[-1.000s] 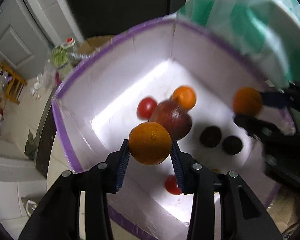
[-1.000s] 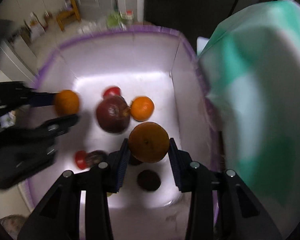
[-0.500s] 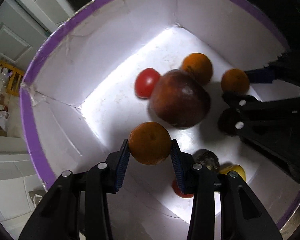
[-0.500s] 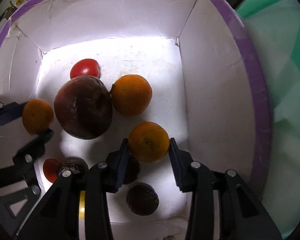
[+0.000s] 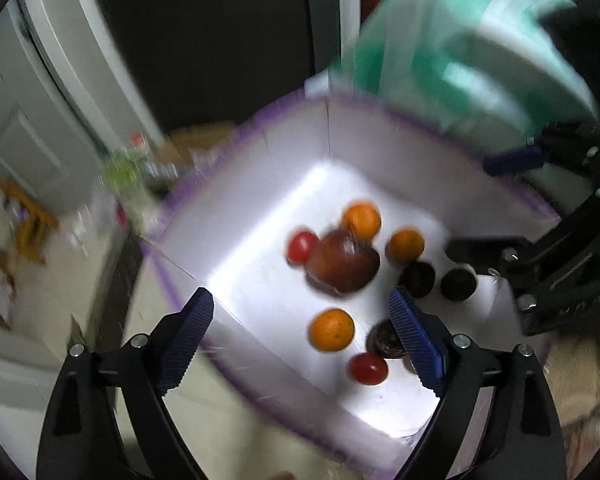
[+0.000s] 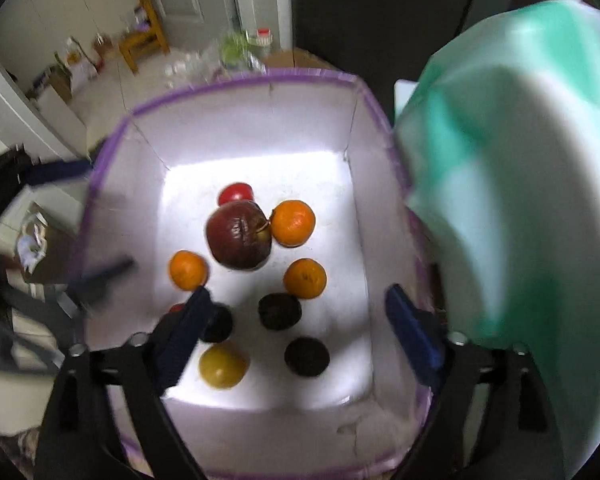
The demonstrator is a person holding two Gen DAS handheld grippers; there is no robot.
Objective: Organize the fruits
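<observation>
A white box with a purple rim [image 5: 400, 120] [image 6: 240, 80] holds the fruit. On its floor lie three oranges [image 6: 293, 222] [image 6: 188, 270] [image 6: 305, 279], a big dark red fruit [image 6: 239, 234], a tomato [image 6: 236, 192], several dark round fruits [image 6: 279, 310] and a yellow one [image 6: 223, 364]. My left gripper [image 5: 300, 300] [image 6: 108, 214] hangs above the box's left side, jaws opening with nothing between them; an orange [image 5: 332, 330] rests below. My right gripper [image 6: 300, 292] [image 5: 472, 204] hovers over the near right part, jaws opening and likewise holding nothing.
A green and white plastic bag [image 6: 500, 200] [image 5: 460, 48] bulges right beside the box's right wall. Beyond the box's far wall are a tiled floor, a wooden stool [image 6: 142, 36], bottles [image 6: 260, 40] and white doors [image 5: 28, 128].
Both grippers let go of their oranges, which now lie on the box floor. Both have opened wide and lifted up out of the box.
</observation>
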